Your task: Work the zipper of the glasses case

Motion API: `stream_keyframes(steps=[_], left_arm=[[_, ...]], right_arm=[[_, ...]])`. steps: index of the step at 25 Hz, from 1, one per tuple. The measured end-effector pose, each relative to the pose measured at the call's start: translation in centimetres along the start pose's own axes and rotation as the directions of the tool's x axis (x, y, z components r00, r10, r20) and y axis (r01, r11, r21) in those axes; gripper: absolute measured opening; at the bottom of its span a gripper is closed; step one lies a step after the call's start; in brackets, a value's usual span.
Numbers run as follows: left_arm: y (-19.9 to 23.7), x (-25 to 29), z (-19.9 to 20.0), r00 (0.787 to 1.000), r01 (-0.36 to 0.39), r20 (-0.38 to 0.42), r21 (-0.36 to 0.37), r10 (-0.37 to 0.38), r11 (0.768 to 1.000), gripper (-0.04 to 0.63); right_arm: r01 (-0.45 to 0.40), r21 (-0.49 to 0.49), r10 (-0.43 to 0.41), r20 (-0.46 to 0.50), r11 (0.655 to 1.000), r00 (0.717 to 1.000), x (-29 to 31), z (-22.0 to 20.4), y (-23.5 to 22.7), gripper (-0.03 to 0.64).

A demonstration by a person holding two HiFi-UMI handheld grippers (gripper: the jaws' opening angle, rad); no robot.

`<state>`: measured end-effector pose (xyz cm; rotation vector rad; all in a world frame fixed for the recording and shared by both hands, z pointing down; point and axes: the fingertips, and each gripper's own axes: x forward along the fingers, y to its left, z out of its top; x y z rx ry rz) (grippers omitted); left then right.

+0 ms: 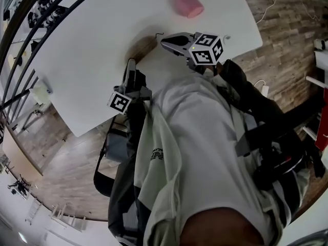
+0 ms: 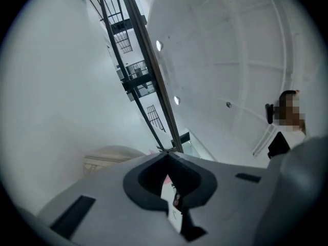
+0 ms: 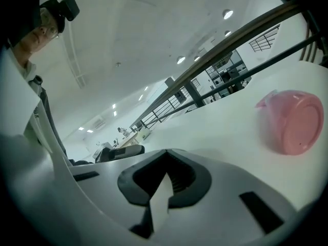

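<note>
The pink glasses case (image 1: 185, 3) lies on the white table (image 1: 92, 50) near its far edge; the right gripper view shows the glasses case (image 3: 292, 121) at the right, rounded end toward the camera. My right gripper (image 1: 165, 42) is over the table's near part, pointing left, well short of the case, and the right gripper (image 3: 166, 151) has its jaws together with nothing between them. My left gripper (image 1: 131, 63) is at the table's near edge, pointing up and away. The left gripper (image 2: 167, 152) is also shut and empty, aimed at the ceiling.
A dark railing (image 1: 31, 19) runs behind the table on the left. Wooden floor (image 1: 287, 29) with a white cable (image 1: 269, 6) lies to the right. The person's pale shirt (image 1: 195, 152) and dark straps (image 1: 266, 127) fill the lower middle. Another person (image 2: 287, 119) stands at the right.
</note>
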<state>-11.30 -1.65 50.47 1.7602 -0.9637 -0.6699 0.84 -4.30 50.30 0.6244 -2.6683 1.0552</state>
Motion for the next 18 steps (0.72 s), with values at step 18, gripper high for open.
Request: stream_keyframes(steps=[18], left_arm=[[-0.54, 0.88, -0.67, 0.999, 0.035, -0.022, -0.061, -0.036, 0.998, 0.006]], right_arm=[[-0.017, -0.040, 0.015, -0.047, 0.999, 0.999, 0.88, -0.85, 0.90, -0.005]])
